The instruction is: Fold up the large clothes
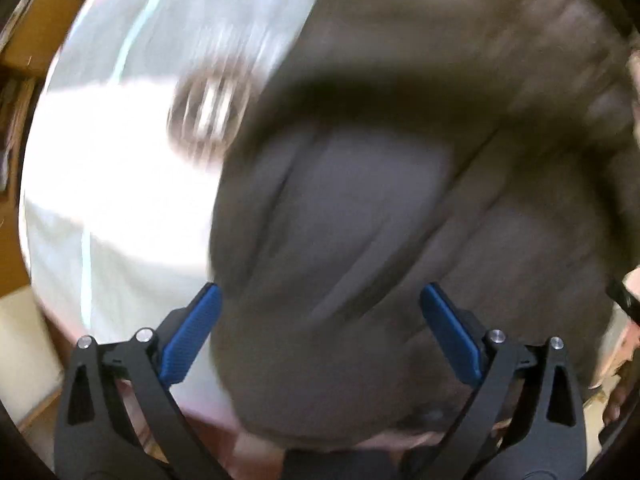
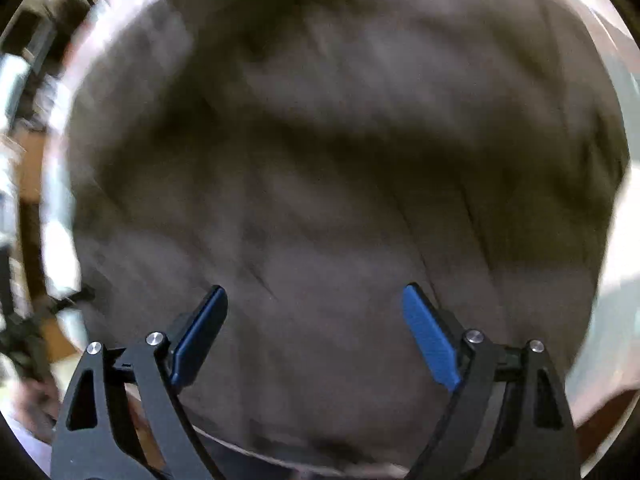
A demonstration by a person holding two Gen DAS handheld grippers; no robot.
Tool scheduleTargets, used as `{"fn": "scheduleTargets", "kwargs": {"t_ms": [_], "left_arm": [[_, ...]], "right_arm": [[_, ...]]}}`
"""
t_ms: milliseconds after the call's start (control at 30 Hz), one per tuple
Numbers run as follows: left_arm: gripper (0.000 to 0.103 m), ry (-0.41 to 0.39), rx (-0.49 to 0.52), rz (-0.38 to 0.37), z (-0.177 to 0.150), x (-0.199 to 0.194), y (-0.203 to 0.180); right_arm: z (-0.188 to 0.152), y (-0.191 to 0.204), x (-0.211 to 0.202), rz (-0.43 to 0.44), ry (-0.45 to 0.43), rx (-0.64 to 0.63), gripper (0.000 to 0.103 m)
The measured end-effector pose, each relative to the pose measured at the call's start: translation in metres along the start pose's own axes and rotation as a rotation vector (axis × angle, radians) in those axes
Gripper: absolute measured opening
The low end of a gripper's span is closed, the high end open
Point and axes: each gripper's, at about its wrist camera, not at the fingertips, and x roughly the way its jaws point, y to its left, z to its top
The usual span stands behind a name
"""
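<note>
A large dark grey-brown garment [image 1: 400, 200] lies spread on a white table [image 1: 120, 208]; both views are blurred by motion. My left gripper [image 1: 320, 294] points down over the garment's left edge, its blue pads [image 1: 192, 336] wide apart, and nothing is pinched between them. In the right wrist view the same garment [image 2: 320, 200] fills almost the whole frame. My right gripper [image 2: 314, 294] hovers above it, open, with only flat cloth below the gap between its blue pads [image 2: 428, 336].
A dark striped item [image 1: 208, 116] lies on the white table beside the garment, too blurred to identify. Brown boxes [image 1: 44, 20] stand off the table at the upper left. The table's bright rim [image 2: 60, 208] curves round the garment; clutter lies beyond at the left.
</note>
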Motion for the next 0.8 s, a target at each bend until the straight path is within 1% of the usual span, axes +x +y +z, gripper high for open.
{"fn": "scheduleTargets", "kwargs": {"t_ms": [67,100,133,167,200,233,267,300,333,367,400,433,500,533,600,667,700,733,767,800], "left_arm": [[0.101,0.063,-0.010,0.021,-0.022,0.026,0.012],[0.101,0.078,-0.019,0.014,-0.030,0.033,0.018],[0.101,0.091,-0.036,-0.003,-0.038,0.037,0.023],[0.101,0.095,-0.043,-0.009,-0.041,0.037,0.025],[0.101,0.089,-0.042,-0.002,-0.043,0.032,0.025],[0.101,0.074,-0.033,0.007,-0.045,0.026,0.025],[0.101,0.035,-0.004,0.026,-0.048,0.013,0.021],[0.101,-0.001,0.024,0.039,-0.050,0.003,0.017],[0.101,-0.026,0.054,0.062,-0.053,-0.004,0.012],[0.101,-0.027,0.072,0.086,-0.052,-0.004,0.007],[0.101,-0.008,0.093,0.121,-0.054,0.001,0.003],[0.101,0.025,0.107,0.146,-0.056,0.010,0.001],[0.101,0.072,0.113,0.172,-0.062,0.030,-0.003],[0.101,0.095,0.100,0.159,-0.065,0.038,0.001],[0.101,0.114,0.047,0.130,-0.067,0.042,0.006],[0.101,0.092,0.042,0.152,-0.067,0.030,0.005],[0.101,0.063,0.060,0.168,-0.069,0.019,0.000],[0.101,0.027,0.075,0.167,-0.066,0.007,-0.005],[0.101,-0.023,0.085,0.148,-0.062,-0.010,-0.012],[0.101,-0.073,0.086,0.121,-0.055,-0.027,-0.019]], "right_arm": [[-0.033,-0.016,0.023,-0.080,0.097,0.033,0.089],[-0.052,-0.025,0.033,-0.079,0.138,0.052,0.089],[-0.067,-0.030,0.036,-0.077,0.156,0.055,0.090],[-0.076,-0.030,0.036,-0.093,0.169,0.038,0.090],[-0.081,-0.028,0.032,-0.099,0.171,0.019,0.090],[-0.083,-0.027,0.024,-0.080,0.147,0.019,0.089],[-0.084,-0.028,0.015,-0.049,0.110,0.031,0.089],[-0.083,-0.032,-0.002,-0.007,0.041,0.065,0.089],[-0.081,-0.037,-0.010,-0.012,0.003,0.093,0.089],[-0.079,-0.042,-0.014,-0.036,-0.013,0.115,0.089],[-0.076,-0.054,-0.012,-0.084,-0.008,0.157,0.089],[-0.075,-0.061,-0.007,-0.103,0.014,0.181,0.089],[-0.078,-0.082,0.017,-0.135,0.093,0.219,0.089],[-0.080,-0.086,0.024,-0.135,0.111,0.219,0.090],[-0.085,-0.092,0.032,-0.114,0.147,0.234,0.090],[-0.086,-0.096,0.027,-0.095,0.160,0.258,0.090],[-0.078,-0.092,0.014,-0.067,0.125,0.269,0.090],[-0.075,-0.094,0.002,-0.029,0.082,0.274,0.090],[-0.064,-0.092,-0.014,0.011,0.024,0.275,0.090],[-0.055,-0.094,-0.027,0.024,-0.019,0.274,0.090]]}}
